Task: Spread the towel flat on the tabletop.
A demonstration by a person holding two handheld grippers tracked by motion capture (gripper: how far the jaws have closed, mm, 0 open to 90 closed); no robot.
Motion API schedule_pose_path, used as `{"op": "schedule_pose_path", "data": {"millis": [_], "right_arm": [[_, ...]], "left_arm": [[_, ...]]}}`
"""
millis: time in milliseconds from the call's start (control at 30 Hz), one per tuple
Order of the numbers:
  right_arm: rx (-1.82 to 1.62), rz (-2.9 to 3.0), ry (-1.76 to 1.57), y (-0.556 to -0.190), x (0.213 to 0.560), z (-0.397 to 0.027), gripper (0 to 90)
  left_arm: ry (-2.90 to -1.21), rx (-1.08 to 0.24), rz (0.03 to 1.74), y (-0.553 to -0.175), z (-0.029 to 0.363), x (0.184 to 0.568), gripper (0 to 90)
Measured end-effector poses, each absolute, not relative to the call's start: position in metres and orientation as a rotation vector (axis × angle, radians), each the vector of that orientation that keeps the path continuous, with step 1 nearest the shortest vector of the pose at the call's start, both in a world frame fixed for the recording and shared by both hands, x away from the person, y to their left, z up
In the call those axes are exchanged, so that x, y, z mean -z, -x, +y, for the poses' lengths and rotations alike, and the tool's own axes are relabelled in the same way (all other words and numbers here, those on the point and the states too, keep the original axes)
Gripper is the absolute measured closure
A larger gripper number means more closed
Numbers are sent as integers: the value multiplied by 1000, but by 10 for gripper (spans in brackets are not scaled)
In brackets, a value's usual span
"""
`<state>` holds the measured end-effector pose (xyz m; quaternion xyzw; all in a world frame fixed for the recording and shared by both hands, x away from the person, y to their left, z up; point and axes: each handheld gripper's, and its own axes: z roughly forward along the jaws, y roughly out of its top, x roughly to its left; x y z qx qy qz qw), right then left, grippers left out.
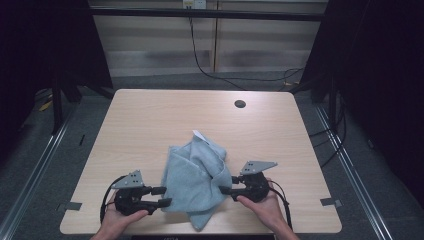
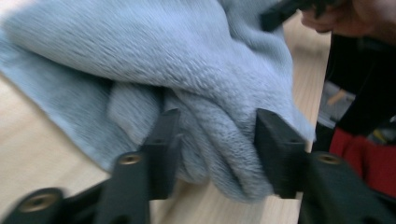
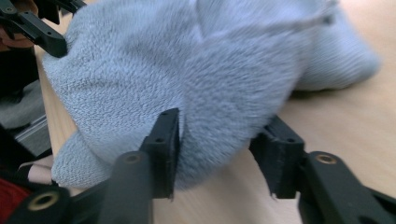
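A light blue terry towel (image 1: pixel 195 175) lies crumpled on the near half of the wooden table (image 1: pixel 150 115), with a small white tag (image 1: pixel 198 133) at its far tip. My left gripper (image 1: pixel 164 196) is at the towel's left edge. In the left gripper view a thick fold of towel (image 2: pixel 187 60) sits between the jaws of my left gripper (image 2: pixel 217 140), not squeezed. My right gripper (image 1: pixel 226 185) is at the towel's right edge. In the right gripper view a bulge of towel (image 3: pixel 187 70) fills the gap of my right gripper (image 3: pixel 219 144), uncompressed.
A round cable hole (image 1: pixel 240 104) sits near the table's far edge. Bare wood lies to the left, right and behind the towel. Black cables trail over the grey floor beyond the table. The table's front edge is just under the person's hands.
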<state>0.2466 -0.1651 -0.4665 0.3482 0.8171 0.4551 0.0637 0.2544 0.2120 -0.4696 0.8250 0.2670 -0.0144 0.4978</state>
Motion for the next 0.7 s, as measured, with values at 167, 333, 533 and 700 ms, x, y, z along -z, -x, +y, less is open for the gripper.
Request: {"op": "schedule_pose_path", "data": {"millis": [167, 333, 533, 700], "right_arm": [[-1430, 2338, -1093, -268, 442, -178, 443], [-1483, 2330, -1040, -305, 422, -158, 443], [-1461, 2412, -995, -339, 433, -108, 423], [-1322, 2501, -1075, -363, 462, -84, 372]], "left_arm": [[-1919, 4, 685, -283, 212, 452, 422], [-1909, -2, 793, -324, 200, 459, 395], [-1993, 46, 826, -334, 184, 489, 289], [-2025, 50, 817, -334, 179, 496, 278]]}}
